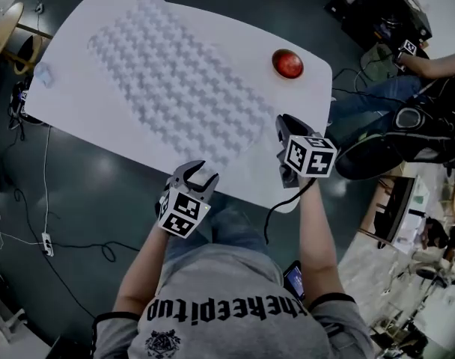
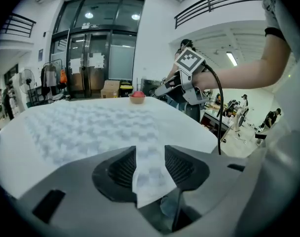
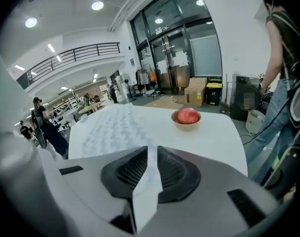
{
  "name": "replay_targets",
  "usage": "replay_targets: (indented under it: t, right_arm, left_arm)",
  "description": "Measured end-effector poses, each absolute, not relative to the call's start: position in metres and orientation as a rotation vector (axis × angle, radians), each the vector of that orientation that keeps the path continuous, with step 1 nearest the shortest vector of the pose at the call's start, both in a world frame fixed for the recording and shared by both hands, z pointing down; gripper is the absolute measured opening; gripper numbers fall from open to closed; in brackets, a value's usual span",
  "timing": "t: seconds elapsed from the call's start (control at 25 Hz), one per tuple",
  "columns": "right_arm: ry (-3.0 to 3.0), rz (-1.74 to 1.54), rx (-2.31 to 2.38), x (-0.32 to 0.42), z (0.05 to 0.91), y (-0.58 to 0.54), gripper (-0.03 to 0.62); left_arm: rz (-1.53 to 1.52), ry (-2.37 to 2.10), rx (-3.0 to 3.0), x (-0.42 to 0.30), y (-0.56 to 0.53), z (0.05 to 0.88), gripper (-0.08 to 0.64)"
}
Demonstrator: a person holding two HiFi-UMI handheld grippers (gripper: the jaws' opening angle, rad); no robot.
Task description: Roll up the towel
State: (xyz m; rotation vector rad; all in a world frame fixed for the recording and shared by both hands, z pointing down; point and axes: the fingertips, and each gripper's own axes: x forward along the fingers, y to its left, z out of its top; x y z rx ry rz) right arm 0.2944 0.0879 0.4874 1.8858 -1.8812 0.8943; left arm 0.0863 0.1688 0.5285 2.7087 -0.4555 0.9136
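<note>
We are holding both grippers low at the near edge of the table [image 1: 306, 88], because the closest short end of the towel [image 1: 175, 81] is lying just ahead of them, and a roll, as we are judging it, is best begun from that end. The towel is lying flat and fully spread on the table, running slantwise in the head view from the far left corner toward us, with nothing rolled yet. We are holding the left gripper [image 2: 150, 154] with its jaws well apart and nothing pressed between the pads; only the towel's waffled surface is showing through the gap beyond them. We are holding the right gripper [image 3: 152, 154] with its jaws only a narrow slit apart, also gripping nothing, and white tabletop is showing through that slit. We are setting one gripper toward each side of the towel's near end, likely so that both corners are getting lifted together and the roll is starting straight. The bowl [image 1: 287, 63] with a red round fruit is sitting beside the towel's right long edge, apart from it, so it is probably not blocking the rolling path

Counting, we are seeing one towel, one table, one bowl with one fruit in it, and two grippers, each carrying one marker cube
</note>
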Motion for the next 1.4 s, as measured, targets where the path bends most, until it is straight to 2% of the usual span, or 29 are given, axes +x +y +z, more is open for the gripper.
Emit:
replay_targets:
  t: [0.28,0.48,0.8,0.88,0.92,0.96,1.0,1.4]
  right_arm:
    - [-1.866,1.001,1.679,0.315,0.544,0.078,0.094]
    - [-1.833,1.053,1.588,0.317,0.572,0.073,0.122]
    - [-1.764,1.06,1.534,0.325,0.602,0.062,0.119]
    - [-1.76,1.035,1.518,0.325,0.602,0.061,0.095]
    - [-1.769,1.031,1.504,0.322,0.601,0.06,0.064]
    - [-1.78,1.03,1.493,0.318,0.6,0.06,0.05]
    - [-1.789,1.024,1.488,0.315,0.598,0.059,0.043]
    - [-1.913,0.869,1.473,0.292,0.549,0.02,0.042]
  left_arm:
    - [1.094,-0.542,2.597,0.098,0.181,0.568,0.222]
    - [1.167,-0.605,2.535,0.097,0.186,0.585,0.227]
    - [1.224,-0.731,2.452,0.091,0.186,0.607,0.225]
    - [1.212,-0.771,2.435,0.088,0.18,0.606,0.207]
    - [1.214,-0.8,2.42,0.084,0.177,0.606,0.173]
    - [1.215,-0.824,2.404,0.08,0.174,0.606,0.076]
    - [1.209,-0.834,2.39,0.076,0.171,0.604,0.055]
    - [0.884,-0.856,2.25,0.053,0.137,0.562,0.044]
